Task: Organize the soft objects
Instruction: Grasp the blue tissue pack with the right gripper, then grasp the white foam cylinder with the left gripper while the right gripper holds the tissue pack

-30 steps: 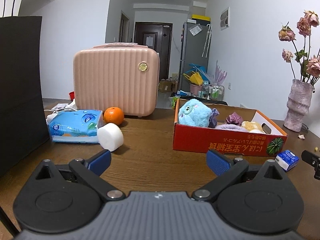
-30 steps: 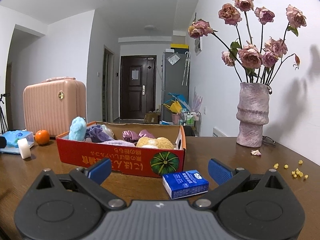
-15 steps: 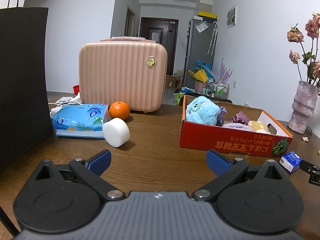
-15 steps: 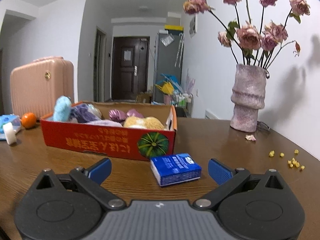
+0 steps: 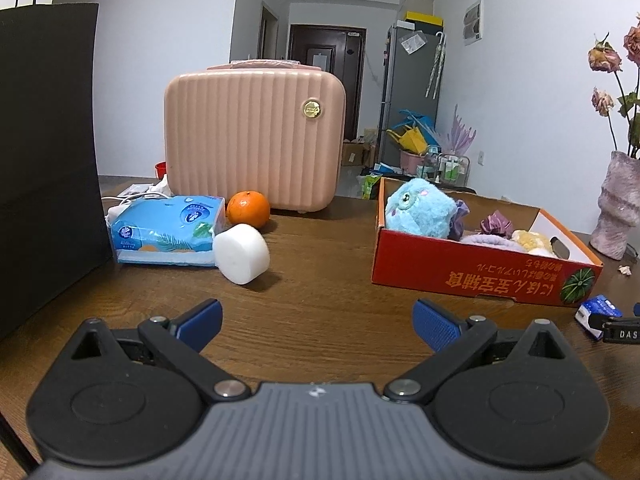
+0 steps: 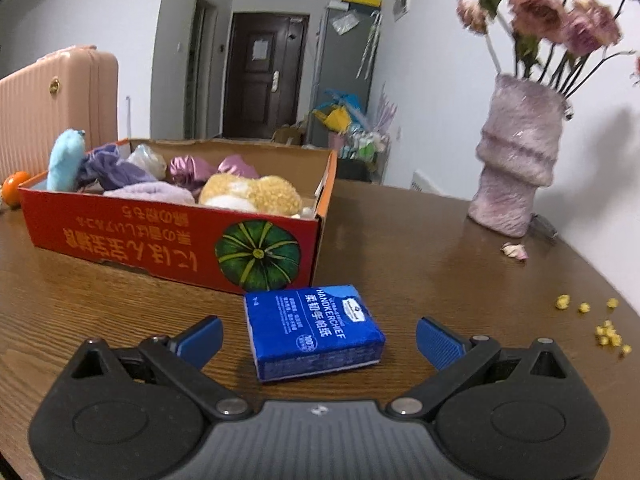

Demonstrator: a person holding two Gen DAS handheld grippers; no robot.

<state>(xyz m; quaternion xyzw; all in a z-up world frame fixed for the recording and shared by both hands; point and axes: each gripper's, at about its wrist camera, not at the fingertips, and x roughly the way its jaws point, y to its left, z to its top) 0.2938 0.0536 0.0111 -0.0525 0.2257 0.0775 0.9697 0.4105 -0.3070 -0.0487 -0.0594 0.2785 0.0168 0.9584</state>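
Note:
A small blue handkerchief pack (image 6: pixel 316 330) lies on the wooden table, just in front of the red cardboard box (image 6: pixel 168 236). My right gripper (image 6: pixel 318 338) is open, its blue pads on either side of the pack without touching it. The box holds a blue plush toy (image 5: pixel 420 208), purple cloths (image 6: pixel 116 172) and a yellow plush (image 6: pixel 252 194). My left gripper (image 5: pixel 316 322) hangs open over bare table. Ahead of it to the left lie a white roll (image 5: pixel 241 253) and a blue tissue pack (image 5: pixel 168 230). The handkerchief pack (image 5: pixel 598 312) also shows at the left wrist view's right edge.
A pink case (image 5: pixel 256 136) stands behind an orange (image 5: pixel 248 209). A black bag (image 5: pixel 44 152) blocks the left side. A pink vase (image 6: pixel 516 164) of dried roses stands at the right, with a fallen petal (image 6: pixel 515 250) and yellow crumbs (image 6: pixel 600 324) nearby.
My right gripper has dropped and moved forward so the blue handkerchief pack now sits between its open fingers. My left gripper has drifted slightly, still open.

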